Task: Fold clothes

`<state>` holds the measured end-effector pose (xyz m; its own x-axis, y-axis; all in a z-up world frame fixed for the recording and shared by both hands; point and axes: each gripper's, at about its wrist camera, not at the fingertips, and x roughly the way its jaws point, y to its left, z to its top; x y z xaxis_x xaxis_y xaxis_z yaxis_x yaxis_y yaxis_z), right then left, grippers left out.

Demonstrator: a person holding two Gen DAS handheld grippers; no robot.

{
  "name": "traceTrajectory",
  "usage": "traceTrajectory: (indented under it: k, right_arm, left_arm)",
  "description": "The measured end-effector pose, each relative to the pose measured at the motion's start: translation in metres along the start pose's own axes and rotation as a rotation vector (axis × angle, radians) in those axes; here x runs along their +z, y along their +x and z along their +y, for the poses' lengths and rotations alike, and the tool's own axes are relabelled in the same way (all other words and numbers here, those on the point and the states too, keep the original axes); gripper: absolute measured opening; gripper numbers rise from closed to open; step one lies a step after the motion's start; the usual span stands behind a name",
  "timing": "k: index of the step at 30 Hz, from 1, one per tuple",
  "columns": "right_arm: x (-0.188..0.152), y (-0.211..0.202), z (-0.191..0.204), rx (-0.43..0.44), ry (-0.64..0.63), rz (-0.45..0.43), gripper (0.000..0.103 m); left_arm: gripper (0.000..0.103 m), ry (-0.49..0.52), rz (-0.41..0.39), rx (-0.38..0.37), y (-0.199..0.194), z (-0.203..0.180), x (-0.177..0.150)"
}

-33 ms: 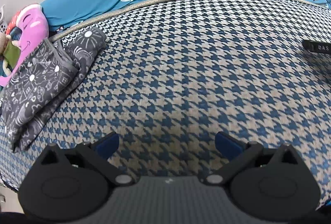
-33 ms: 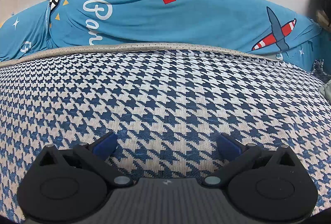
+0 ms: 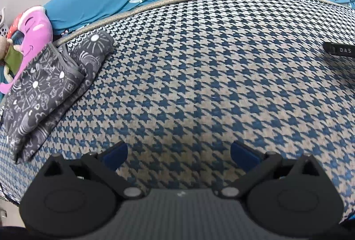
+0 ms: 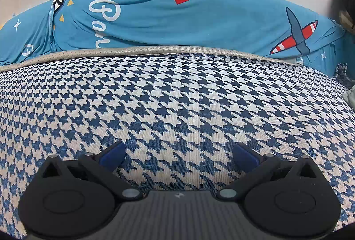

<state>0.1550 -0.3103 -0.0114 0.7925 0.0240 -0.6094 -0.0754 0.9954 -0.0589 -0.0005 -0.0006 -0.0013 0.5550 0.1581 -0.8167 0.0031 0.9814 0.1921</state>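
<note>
A folded grey printed garment (image 3: 47, 93) lies ahead and to the left of the left hand-held gripper (image 3: 179, 154), near the far-left edge of the houndstooth bed cover (image 3: 199, 89), touching nothing but the cover. Both tools are empty: the left hand-held gripper's jaws stand wide apart over bare fabric, as do those of the right hand-held gripper (image 4: 178, 154). The garment's layers look loosely stacked, so a one-sided pinch would likely drag the top layer and undo the fold. It also sits just beside a pink plush toy (image 3: 33, 33); a push from the right could slide it off the cover's edge. Beyond both tools a blue printed sheet (image 4: 177, 22) covers a raised bulk, and mistaking that bedding for laundry would waste the reach.
</note>
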Motion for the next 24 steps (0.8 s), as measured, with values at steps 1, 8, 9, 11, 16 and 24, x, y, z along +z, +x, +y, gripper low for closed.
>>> traceTrajectory:
  k: [1,8,9,11,16,24]
  right_arm:
    - [0.000,0.000,0.000,0.000,0.000,0.000,0.103]
    - [0.000,0.000,0.000,0.001,0.001,0.000,0.103]
    - [0.000,0.000,0.000,0.001,0.001,0.000,0.103]
    - [0.000,0.000,0.000,0.000,0.000,0.000,0.103]
    - [0.000,0.000,0.000,0.000,0.000,0.000,0.103]
    - [0.000,0.000,0.000,0.000,0.000,0.000,0.103]
  left_arm:
    - [0.103,-0.004,-0.001,-0.004,0.000,0.000,-0.001]
    - [0.103,0.045,-0.009,0.009,-0.026,-0.015,-0.001]
    - [0.103,0.046,-0.009,0.014,-0.028,-0.018,-0.001]
    - [0.103,0.046,-0.007,0.032,-0.033,-0.026,0.000]
    - [0.103,0.058,0.000,0.038,-0.037,-0.033,0.006]
    - [0.103,0.072,0.010,0.036,-0.039,-0.037,0.006]
